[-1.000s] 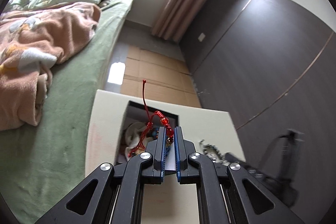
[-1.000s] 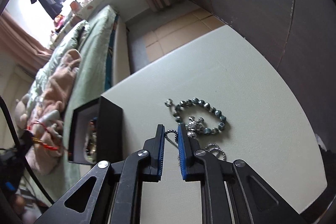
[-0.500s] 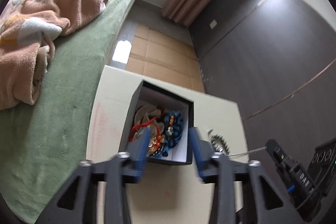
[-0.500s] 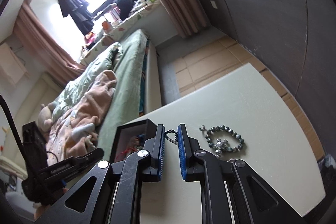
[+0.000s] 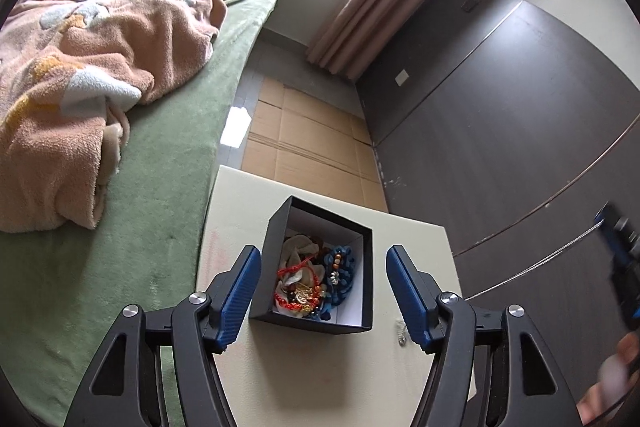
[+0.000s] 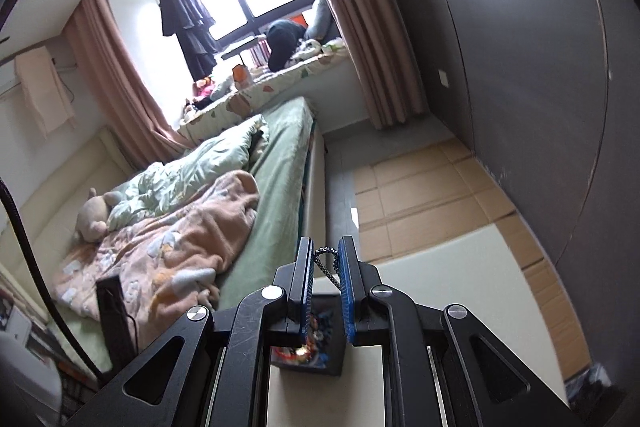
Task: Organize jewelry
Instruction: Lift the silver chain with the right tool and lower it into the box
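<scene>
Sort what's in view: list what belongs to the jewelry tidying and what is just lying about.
Part of the job:
- black box holding jewelry
- red cord bracelet in it
- blue beads in it
- metal chain held in the right gripper
- left gripper, jaws just opened, nothing between them

Lying about:
- pink blanket
- plush toy
- dark garment hanging at the window

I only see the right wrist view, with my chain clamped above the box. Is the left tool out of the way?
Observer: The left tool hangs over the box. Its jaws have just been opening and hold nothing.
Operator: Is the red bracelet inside?
Observer: Yes, the red bracelet lies on top of the pile in the box.
Operator: Does my chain hang free?
Observer: No. From the right tool the chain runs straight down toward the table, and its lower end is hidden behind the left tool.
</scene>
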`<state>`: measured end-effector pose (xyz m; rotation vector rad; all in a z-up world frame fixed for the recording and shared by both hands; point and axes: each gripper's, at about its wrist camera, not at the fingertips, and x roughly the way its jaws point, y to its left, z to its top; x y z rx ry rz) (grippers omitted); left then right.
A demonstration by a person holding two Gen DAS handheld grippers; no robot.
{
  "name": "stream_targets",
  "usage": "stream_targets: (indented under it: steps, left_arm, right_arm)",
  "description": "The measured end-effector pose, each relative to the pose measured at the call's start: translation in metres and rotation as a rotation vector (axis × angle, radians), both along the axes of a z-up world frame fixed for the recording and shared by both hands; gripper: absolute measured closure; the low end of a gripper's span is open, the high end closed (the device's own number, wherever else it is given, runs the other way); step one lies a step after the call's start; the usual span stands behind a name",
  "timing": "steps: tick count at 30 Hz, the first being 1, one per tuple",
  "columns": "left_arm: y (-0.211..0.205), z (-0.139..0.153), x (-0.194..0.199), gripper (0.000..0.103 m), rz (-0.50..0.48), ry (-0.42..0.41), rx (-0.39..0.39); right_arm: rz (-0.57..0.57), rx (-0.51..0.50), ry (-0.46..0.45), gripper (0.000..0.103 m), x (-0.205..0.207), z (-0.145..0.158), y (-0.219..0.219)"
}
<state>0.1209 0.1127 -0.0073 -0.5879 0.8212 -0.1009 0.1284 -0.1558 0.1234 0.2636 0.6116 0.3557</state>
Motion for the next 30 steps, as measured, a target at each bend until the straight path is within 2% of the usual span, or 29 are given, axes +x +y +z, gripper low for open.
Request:
stream_targets:
  steps: [5,13,19,30]
  left_arm:
    - [0.004,0.001,0.0,0.037,0.007,-0.006,0.0]
    - [0.012,0.004,-0.001,0.037,0.02,-0.034,-0.016]
    - [0.028,0.004,-0.001,0.037,0.055,-0.034,-0.046]
    - [0.053,0.002,-0.005,0.037,0.109,-0.035,-0.11]
  right_arm:
    - [0.005,-0.035,-0.063,0.089,-0.002,0.045,0.018]
    - [0.03,-0.072,-0.142,0.089,-0.003,0.097,0.054]
    - [0.061,-0.077,-0.177,0.089,-0.004,0.114,0.077]
    - [0.102,-0.081,-0.195,0.089,-0.003,0.122,0.113]
